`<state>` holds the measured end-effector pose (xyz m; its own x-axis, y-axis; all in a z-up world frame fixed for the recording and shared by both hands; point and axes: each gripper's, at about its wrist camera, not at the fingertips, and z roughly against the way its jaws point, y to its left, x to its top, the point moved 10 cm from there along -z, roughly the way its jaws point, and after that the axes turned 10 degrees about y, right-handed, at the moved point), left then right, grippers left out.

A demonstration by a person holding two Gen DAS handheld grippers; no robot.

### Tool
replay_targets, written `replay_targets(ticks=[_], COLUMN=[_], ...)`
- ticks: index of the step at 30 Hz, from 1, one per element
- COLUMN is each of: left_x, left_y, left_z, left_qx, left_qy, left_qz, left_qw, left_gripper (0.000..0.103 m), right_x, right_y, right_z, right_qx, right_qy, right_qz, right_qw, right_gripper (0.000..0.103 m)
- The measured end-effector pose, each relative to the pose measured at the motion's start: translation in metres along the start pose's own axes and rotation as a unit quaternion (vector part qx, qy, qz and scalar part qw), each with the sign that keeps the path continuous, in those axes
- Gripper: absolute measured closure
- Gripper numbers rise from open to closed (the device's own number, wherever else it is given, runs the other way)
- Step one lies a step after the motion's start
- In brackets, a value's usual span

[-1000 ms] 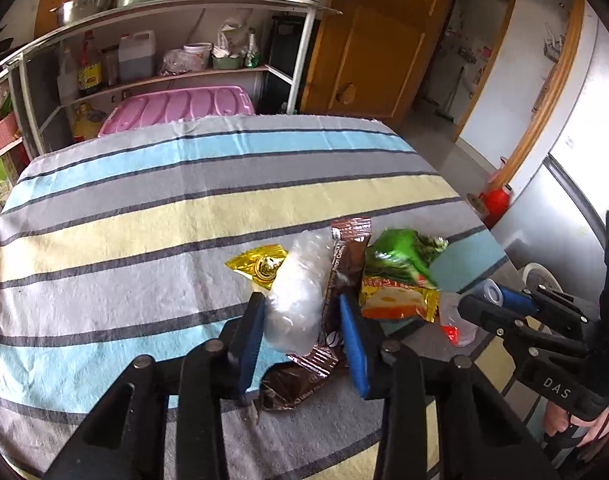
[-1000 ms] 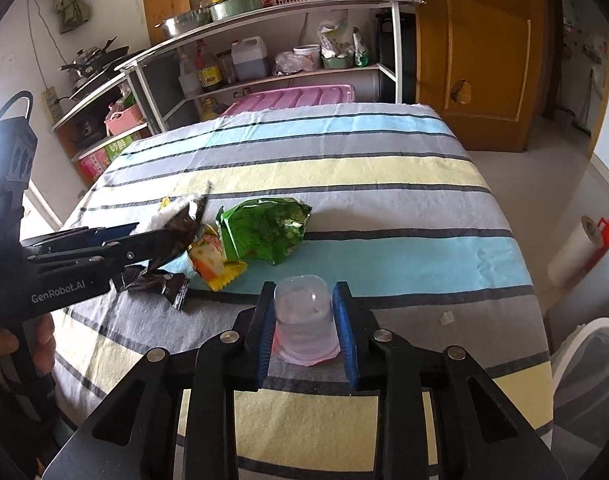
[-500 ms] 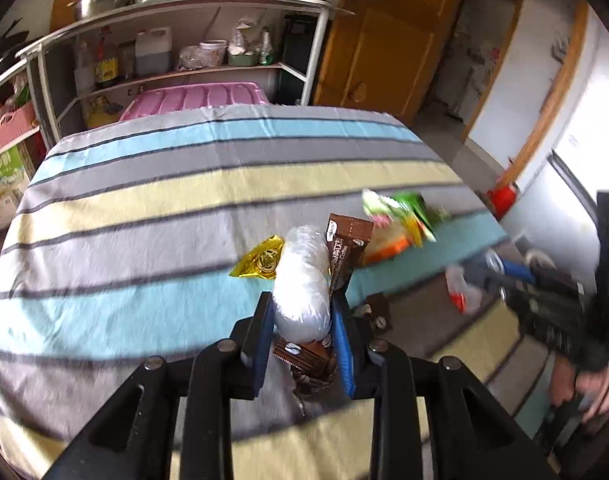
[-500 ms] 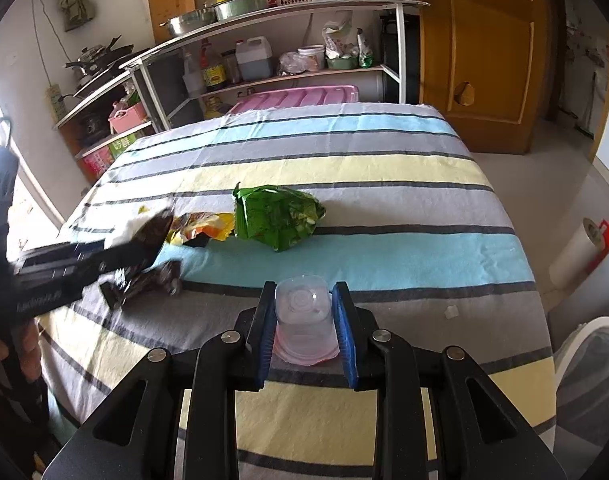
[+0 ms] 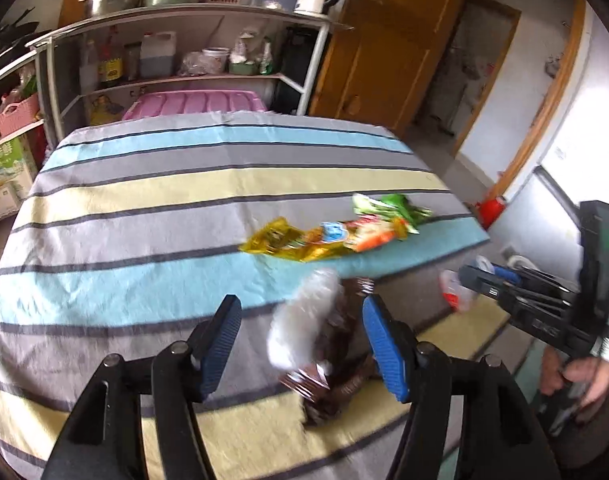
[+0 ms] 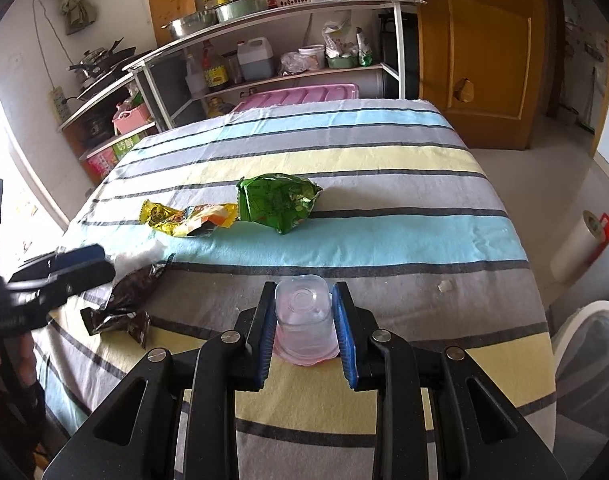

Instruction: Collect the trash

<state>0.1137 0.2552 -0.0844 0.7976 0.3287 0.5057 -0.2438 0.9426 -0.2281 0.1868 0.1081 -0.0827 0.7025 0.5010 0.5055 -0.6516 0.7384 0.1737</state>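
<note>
The table under the striped cloth of blue, grey and yellow bands [image 6: 344, 168] fills the middle of both views. In the right wrist view its far edge runs across the upper middle in front of a metal kitchen shelf rack [image 6: 264, 40], its right edge drops to bare floor before a wooden door [image 6: 484, 60], and the whole upper half of the cloth lies bare.

The left gripper [image 5: 300, 340], at the bottom centre of the left wrist view, has its blue pads spread wide; its jaws have just been opening. Between them, touching neither pad, are a crumpled white translucent plastic bag [image 5: 304, 320] and a dark brown foil wrapper [image 5: 336, 380], both blurred. In the right wrist view the brown wrapper rests on the cloth at the lower left, with the white bag just beyond it.

Above these, mid-frame, lie a yellow and orange snack wrapper [image 6: 188, 218] and, touching its right end, a crumpled green foil snack bag [image 6: 280, 202].

The right gripper [image 6: 304, 320], bottom centre of its own view, pinches a clear plastic cup with a pink rim [image 6: 302, 320], base pointing away from the camera, above the near part of the cloth.
</note>
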Motion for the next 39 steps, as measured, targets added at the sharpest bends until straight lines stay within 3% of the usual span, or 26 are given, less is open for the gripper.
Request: replay_targets(ticks=[4, 6, 15, 21, 28, 33, 39], left_x=[-0.003, -0.006, -0.003, 0.001, 0.004, 0.008, 0.011], left_y=[0.003, -0.002, -0.009, 0.001, -0.009, -0.037, -0.089], left_z=[-0.020, -0.025, -0.019, -0.005, 0.013, 0.026, 0.031], left_qx=[0.016, 0.004, 0.006, -0.002, 0.007, 0.004, -0.023], left_qy=[0.027, 0.036, 0.027, 0.009, -0.009, -0.020, -0.023], left_qz=[0.001, -0.005, -0.011, 0.017, 0.003, -0.024, -0.067], left_qw=[0.9995, 0.9993, 0.9995, 0.9998, 0.9999, 0.9995, 0.9972], left_gripper=[0.042, 0.052, 0.074, 0.076, 0.076, 0.076, 0.076], right_x=[0.000, -0.001, -0.002, -0.002, -0.003, -0.007, -0.016], right_y=[0.000, 0.000, -0.001, -0.003, -0.005, -0.013, -0.034], right_z=[-0.001, -0.001, 0.001, 0.009, 0.024, 0.042, 0.073], right_qx=[-0.001, -0.001, 0.000, 0.002, 0.003, 0.000, -0.013], right_qy=[-0.001, 0.001, -0.002, -0.013, -0.030, -0.049, -0.072], right_qz=[-0.001, -0.002, -0.003, -0.007, -0.012, -0.025, -0.046], right_qw=[1.000, 1.000, 1.000, 1.000, 0.999, 0.999, 0.996], right_gripper=[0.074, 0.074, 0.074, 0.074, 0.074, 0.074, 0.074])
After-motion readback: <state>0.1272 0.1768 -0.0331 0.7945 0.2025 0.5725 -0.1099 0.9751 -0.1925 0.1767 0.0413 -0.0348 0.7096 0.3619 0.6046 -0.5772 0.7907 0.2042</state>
